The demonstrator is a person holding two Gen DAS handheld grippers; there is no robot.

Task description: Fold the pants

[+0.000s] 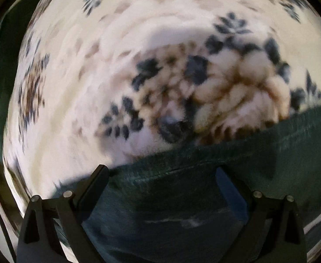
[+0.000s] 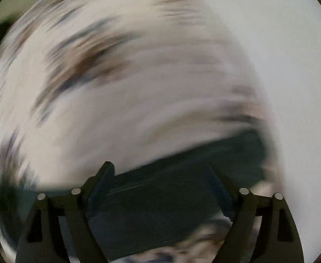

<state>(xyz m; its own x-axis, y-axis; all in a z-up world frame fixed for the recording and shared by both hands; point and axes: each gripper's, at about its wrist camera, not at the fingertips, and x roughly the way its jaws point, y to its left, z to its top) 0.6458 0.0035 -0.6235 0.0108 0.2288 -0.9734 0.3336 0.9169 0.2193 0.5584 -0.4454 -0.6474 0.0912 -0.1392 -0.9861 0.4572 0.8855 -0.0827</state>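
Green pants [image 1: 182, 197] across floral blanket [image 1: 94, 87] (blurred)

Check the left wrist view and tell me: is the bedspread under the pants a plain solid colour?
No: the white bedspread beyond the dark green fabric pants carries a blue and brown floral print.

1. A white cloth surface [image 1: 77, 100] printed with dark blue and brown flower clusters is seen beyond the jaws in the left wrist view.
2. One large flower cluster [image 1: 226, 87] is shown ahead of the jaws, blurred.
3. In the right wrist view, the same patterned surface [image 2: 116, 87] is smeared by blur.
4. A plain pale area [image 2: 291, 65] is seen ahead and to the right of the jaws; what it is cannot be told.
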